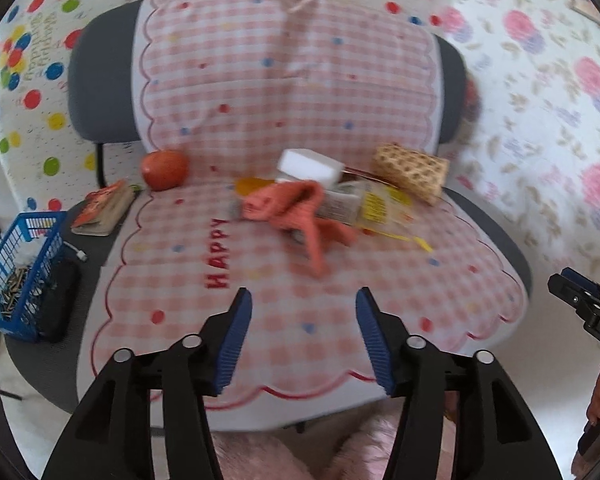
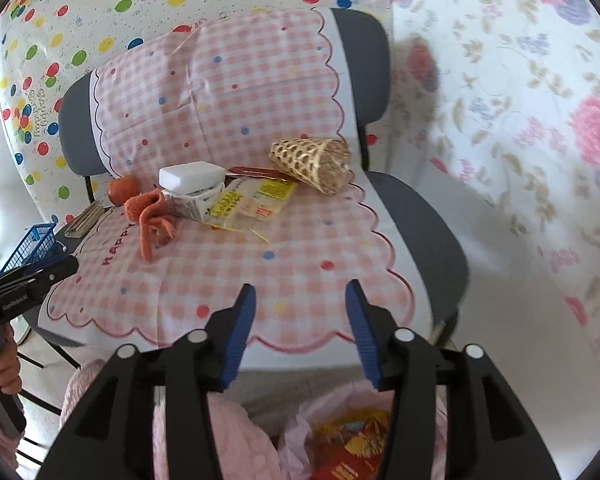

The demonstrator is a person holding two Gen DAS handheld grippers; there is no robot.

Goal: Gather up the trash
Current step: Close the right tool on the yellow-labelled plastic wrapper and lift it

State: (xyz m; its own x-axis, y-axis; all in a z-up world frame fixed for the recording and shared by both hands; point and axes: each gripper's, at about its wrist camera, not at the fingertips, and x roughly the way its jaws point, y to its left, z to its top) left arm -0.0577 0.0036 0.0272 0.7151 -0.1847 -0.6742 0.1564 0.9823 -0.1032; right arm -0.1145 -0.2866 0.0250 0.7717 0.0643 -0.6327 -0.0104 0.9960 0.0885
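Gingham cover: pink checked cloth [image 1: 300,92] is draped over the chair [image 1: 96,80], seat and back; it carries everything, and its scalloped front hem hangs just ahead of your claws.
Trash pile: yellow wrapper [image 2: 252,200], small carton [image 2: 192,204] and white block [image 2: 192,178] lie heaped mid-seat, touching and overlapping; a stray yellow strip [image 1: 416,240] lies beside them.
Orange cloth: rag [image 1: 300,208] is slumped over the pile's left end, so it will likely drag if you pull the carton first.
Wicker cone: basket [image 2: 312,162] lies on its side at the right rear, mouth toward the seat edge; judged not trash.
Fruit: red apple [image 1: 165,169] rests at the left rear, apart from the pile.
Book: worn book [image 1: 104,210] sits on the chair's bare left edge, near the blue basket [image 1: 20,276].
Left claw [image 1: 303,334]: spread, nothing between the pads, above the seat front.
Right claw [image 2: 300,328]: spread, empty, above the front hem.
Bag: pink bag [image 2: 340,436] with a red-yellow packet inside sits below the right claw, apparently the drop point.
Room: open cloth between claws and pile; the approach is clear.
Edges: right seat edge is close to the cone; keep sweeps inward.
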